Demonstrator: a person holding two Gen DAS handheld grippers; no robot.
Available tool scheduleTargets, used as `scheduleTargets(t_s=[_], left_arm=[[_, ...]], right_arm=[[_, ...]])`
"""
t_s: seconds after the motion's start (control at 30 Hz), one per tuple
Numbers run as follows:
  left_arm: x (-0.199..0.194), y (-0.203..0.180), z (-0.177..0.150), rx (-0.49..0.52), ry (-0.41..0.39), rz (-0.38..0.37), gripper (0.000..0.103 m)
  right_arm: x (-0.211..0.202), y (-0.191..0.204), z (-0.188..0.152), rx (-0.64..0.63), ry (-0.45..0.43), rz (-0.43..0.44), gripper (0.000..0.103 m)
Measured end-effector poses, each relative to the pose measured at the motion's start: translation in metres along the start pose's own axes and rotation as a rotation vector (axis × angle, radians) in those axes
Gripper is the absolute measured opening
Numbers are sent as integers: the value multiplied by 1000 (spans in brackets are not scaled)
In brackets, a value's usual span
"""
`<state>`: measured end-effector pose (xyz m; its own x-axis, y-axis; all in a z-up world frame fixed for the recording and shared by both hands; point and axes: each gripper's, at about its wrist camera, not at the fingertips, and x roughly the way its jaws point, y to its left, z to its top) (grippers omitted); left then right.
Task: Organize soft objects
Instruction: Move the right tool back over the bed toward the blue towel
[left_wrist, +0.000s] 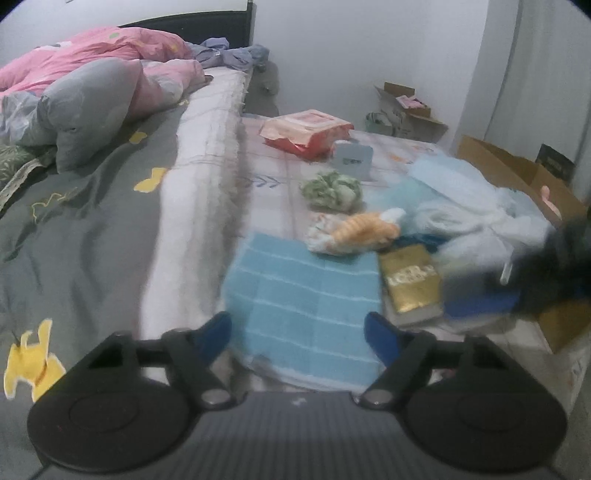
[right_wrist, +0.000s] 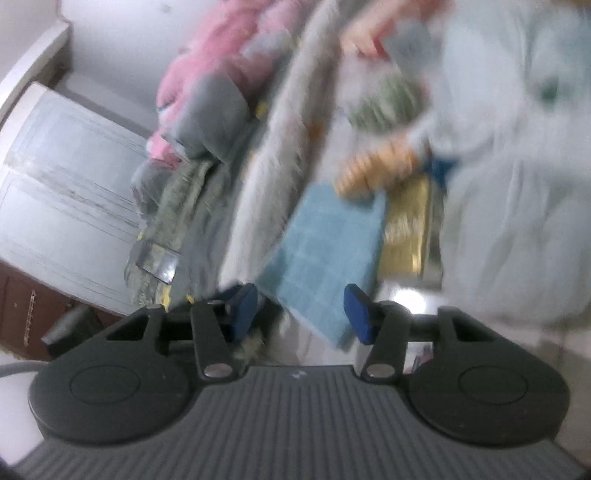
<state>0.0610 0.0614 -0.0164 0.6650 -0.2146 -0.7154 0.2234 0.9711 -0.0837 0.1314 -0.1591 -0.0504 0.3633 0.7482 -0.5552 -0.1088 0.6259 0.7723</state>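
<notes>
While both grippers close in on the folded blue towel (left_wrist: 303, 295), neither has hold of it yet.

Left gripper (left_wrist: 297, 332) jaws spread, nothing between the pads, the towel's near edge just ahead. Right gripper (right_wrist: 301, 308) also spread; the towel corner shows between its fingers, but blur hides any contact. Towel lies flat at the front of the low mattress (left_wrist: 273, 199), touching the gold book (left_wrist: 412, 284) on its right, with the orange plush toy (left_wrist: 364, 230) at its far edge. Judgement: pinch the two near corners, lift straight up so the fold holds, and keep clear of the book. Open room lies left, on the grey bed cover (left_wrist: 92, 206); the cardboard box (left_wrist: 517, 173) crowds the right.
</notes>
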Motion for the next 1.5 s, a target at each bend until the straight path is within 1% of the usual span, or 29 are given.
scheduleTargets(t_s=[0.13,0.17,0.23,0.33,0.43,0.47,0.53,0.63,0.73,0.77,0.93,1.07,1.17,1.23,1.37,1.43,1.5], left_arm=[[15,8,8,54,31,19,72],[20,10,9,55,44,21,70],[29,16,10,40,67,17,62],[35,21,8,22,77,12,57],[35,25,7,17,74,6,54],[35,26,7,17,73,6,53],[34,27,6,18,73,7,51],[35,28,6,17,74,6,50],[34,28,5,12,74,5,50],[33,29,5,7,74,2,50],[18,26,1,1,66,-23,50],[1,20,-5,6,65,-42,50],[-9,13,-11,1,60,-71,50],[-14,8,-15,-5,63,-106,50],[-9,0,-29,-58,118,-231,50],[0,-5,-37,-64,155,-254,46],[7,-9,-46,-61,182,-254,43]], right_arm=[[24,-10,-13,55,12,-51,38],[29,-12,-14,62,9,-63,37],[33,-16,-15,76,1,-84,35],[43,-15,-16,73,-8,-107,30],[47,-17,-19,66,-10,-140,27],[51,-17,-20,67,-9,-150,23],[56,-19,-19,76,-20,-145,21],[64,-17,-18,64,-32,-151,20],[72,-12,-16,24,-22,-163,10],[73,-11,-16,15,-17,-165,9],[66,-19,-17,29,6,-149,7],[53,-25,-22,28,44,-143,7],[37,-28,-30,26,71,-142,7],[27,-30,-34,20,79,-151,7],[6,-34,-42,22,86,-146,6],[-3,-34,-45,18,78,-145,6],[-9,-34,-45,24,69,-133,6]])
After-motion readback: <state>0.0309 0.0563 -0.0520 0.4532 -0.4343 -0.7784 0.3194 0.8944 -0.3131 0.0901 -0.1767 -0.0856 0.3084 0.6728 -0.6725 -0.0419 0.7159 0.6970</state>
